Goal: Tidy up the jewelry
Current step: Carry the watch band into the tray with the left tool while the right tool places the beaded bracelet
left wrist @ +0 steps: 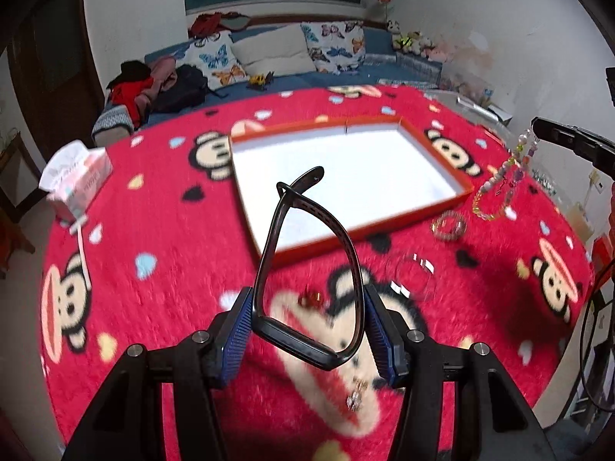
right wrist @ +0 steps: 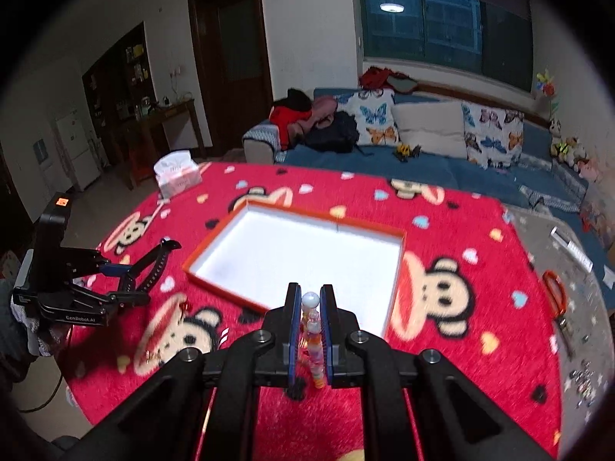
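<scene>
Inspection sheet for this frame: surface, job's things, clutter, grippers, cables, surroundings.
Surface: red plush cloth with cartoon monkey print covers the table.
Job's things: empty orange tray, white inside; black watch band; bead strand; loose bracelet, clear bangle and small pieces on the cloth.
Clutter: tissue box at the far left edge.
Grippers: left gripper shut on the watch band; right gripper shut on the bead strand; both above the cloth.
Cables: dark cable hangs at the table's right side.
Surroundings: blue sofa with butterfly cushions, window, dark doors.
</scene>
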Demonstrator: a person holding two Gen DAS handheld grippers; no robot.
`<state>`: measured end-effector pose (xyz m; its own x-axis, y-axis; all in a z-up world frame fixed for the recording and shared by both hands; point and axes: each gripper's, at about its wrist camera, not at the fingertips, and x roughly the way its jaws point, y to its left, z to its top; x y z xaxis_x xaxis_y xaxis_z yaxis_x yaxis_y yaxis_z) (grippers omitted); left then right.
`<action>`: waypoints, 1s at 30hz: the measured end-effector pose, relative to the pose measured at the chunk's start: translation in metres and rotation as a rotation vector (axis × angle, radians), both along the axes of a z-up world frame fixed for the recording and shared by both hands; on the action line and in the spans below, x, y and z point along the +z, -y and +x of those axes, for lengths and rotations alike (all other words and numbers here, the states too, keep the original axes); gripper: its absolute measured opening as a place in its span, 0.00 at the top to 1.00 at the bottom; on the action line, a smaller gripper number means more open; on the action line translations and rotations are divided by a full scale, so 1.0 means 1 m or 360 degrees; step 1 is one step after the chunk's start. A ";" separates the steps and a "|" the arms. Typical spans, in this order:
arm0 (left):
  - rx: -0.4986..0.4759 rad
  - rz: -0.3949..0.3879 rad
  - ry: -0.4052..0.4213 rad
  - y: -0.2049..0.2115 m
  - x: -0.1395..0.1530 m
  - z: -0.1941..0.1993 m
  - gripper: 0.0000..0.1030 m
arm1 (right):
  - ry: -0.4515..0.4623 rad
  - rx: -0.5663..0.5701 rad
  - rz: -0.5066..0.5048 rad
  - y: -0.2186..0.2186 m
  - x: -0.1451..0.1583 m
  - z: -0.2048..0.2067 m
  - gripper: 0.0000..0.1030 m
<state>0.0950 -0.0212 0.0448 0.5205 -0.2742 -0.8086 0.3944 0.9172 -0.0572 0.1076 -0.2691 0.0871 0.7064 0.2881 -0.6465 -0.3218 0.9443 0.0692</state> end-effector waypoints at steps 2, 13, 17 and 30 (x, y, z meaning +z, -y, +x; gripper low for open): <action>0.0003 -0.0002 0.0020 0.004 0.008 0.010 0.43 | 0.0031 -0.0010 0.0003 0.003 0.009 0.004 0.88; 0.0014 0.0023 0.0025 0.034 0.021 0.084 0.43 | 0.0065 -0.0044 0.0030 0.013 0.018 0.050 0.88; 0.0031 0.0039 -0.0035 0.038 0.003 0.108 0.43 | 0.0028 -0.0062 0.0057 0.016 0.003 0.062 0.88; 0.0052 0.0097 -0.0196 0.047 -0.058 0.145 0.43 | -0.0179 -0.0055 0.0020 0.006 -0.054 0.085 0.88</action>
